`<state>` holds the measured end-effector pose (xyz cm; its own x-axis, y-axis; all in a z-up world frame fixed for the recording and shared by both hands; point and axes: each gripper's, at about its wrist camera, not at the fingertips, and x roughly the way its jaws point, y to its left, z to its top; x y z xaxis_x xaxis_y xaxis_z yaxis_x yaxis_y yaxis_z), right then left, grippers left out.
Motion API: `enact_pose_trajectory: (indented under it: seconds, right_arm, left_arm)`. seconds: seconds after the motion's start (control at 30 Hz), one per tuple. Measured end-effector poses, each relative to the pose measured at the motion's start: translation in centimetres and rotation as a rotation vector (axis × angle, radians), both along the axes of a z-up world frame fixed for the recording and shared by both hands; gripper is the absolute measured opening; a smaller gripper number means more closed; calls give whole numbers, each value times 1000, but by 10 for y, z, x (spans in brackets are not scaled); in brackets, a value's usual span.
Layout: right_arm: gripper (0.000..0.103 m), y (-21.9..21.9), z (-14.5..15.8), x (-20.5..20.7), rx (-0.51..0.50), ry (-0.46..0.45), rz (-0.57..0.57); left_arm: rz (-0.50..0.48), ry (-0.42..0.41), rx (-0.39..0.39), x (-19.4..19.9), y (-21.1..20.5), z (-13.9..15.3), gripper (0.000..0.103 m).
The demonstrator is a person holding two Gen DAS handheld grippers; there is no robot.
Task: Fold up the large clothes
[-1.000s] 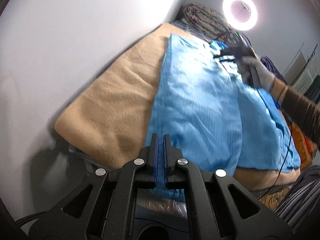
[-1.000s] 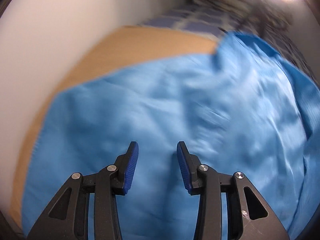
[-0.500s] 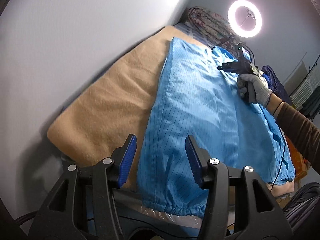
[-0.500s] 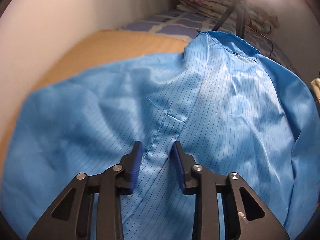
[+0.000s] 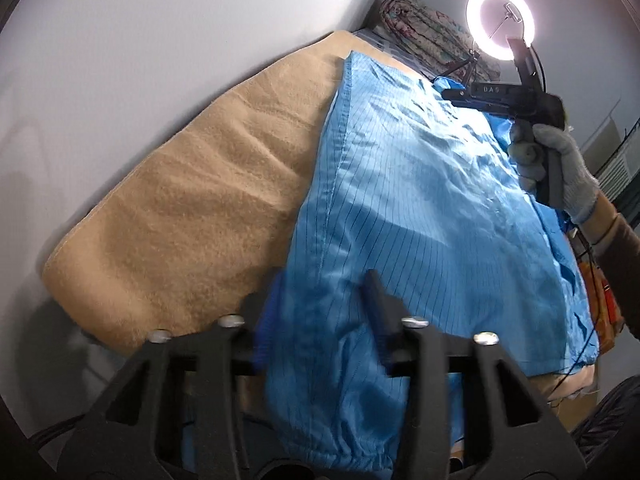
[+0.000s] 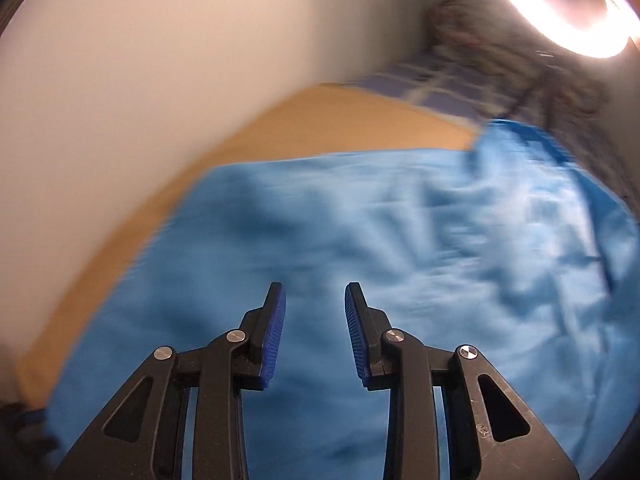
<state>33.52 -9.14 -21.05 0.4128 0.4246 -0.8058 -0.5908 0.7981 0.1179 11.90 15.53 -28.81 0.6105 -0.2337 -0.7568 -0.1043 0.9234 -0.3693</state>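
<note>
Closing around the near hem of a large sky-blue pinstriped garment (image 5: 420,208), the left gripper (image 5: 320,312) has the gathered, elasticated edge of the cloth between its blue-padded fingers (image 5: 267,320); motion blur hides whether the pads already press on the fabric. The garment lies spread flat along a tan fleece blanket (image 5: 192,216) that covers a bed set against a pale grey wall (image 5: 140,60), its near edge spilling over the end of the blanket and its long stitched seam running away from the camera.

Farther along, at the garment's far right side, a hand in a grey knitted glove (image 5: 560,172) grips the handle of the black right gripper (image 5: 448,94), whose tip sits over the cloth's far corner. Seen from that gripper's own camera (the picture is heavily smeared), its ribbed blue pads (image 6: 274,336) stand apart above the blue fabric with nothing between them, released and empty.

Beyond the garment, a checked blue bedsheet (image 6: 448,80) shows at the head of the bed, where a rolled floral quilt (image 5: 424,36) is pushed into the corner. A glowing white ring light (image 5: 500,26) on a dark stand shines over it all.
</note>
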Motion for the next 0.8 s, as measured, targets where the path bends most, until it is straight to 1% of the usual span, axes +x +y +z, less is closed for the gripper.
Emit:
enact_pose_trajectory:
  seconds: [0.03,0.07,0.1,0.17,0.2,0.23,0.27,0.33,0.37,0.43,0.47,0.5,0.6,0.67,0.7,0.73,0.77,0.8]
  right_arm:
    - [29,14,-3,-9,-12,-3,37]
    - [29,23,-7,-13,-25,-3,59]
    - [29,29,-12,-16,-41,1,76]
    - [29,45,-30,-20,-76,22,100]
    - [29,49,-38,-22,-94,28,109]
    - [29,55,-49,-25,-133,22,118]
    - [29,57,-52,-30,-155,-4,126]
    - [31,62,-54,-38,-191,-80,153]
    - [31,62,-54,-39,-199,-81,153]
    - [31,61,-53,-34,-192,-51,145]
    - [32,60,-53,-33,-191,-39,143]
    - [32,60,-53,-33,-195,-37,145]
    - [32,62,-53,-27,-197,-39,140]
    - [33,62,-55,-22,-191,-33,137]
    - [33,63,-56,-11,-189,-29,138]
    - [33,63,-56,-10,-185,-24,137]
    - [33,63,-56,-9,-181,-18,135]
    - [33,62,-56,-7,-176,-11,131]
  left_arm:
    - [-6,-1,4,0,-2,0,21]
    - [-13,-4,4,0,-4,1,14]
    - [-18,-7,6,-1,-6,2,10]
    - [-33,-25,40,-4,-12,7,7]
    - [-36,-32,40,-5,-13,9,7]
    - [-40,-41,23,-7,-13,12,6]
    - [-42,-50,-2,-10,-12,16,6]
    - [-35,-68,-23,-13,-10,23,6]
    - [-32,-72,-31,-15,-9,25,7]
    - [-20,-66,-55,-15,-4,26,21]
    - [-15,-58,-63,-12,-1,23,39]
    - [-3,-50,-69,-9,1,18,44]
    - [12,-5,-98,-1,6,3,44]
    - [25,-9,-146,0,12,-3,44]
    - [22,-10,-158,0,13,-4,44]
    - [18,-13,-165,-1,14,-4,36]
    - [12,-10,-174,0,14,-6,9]
    - [5,1,-191,2,12,-8,5]
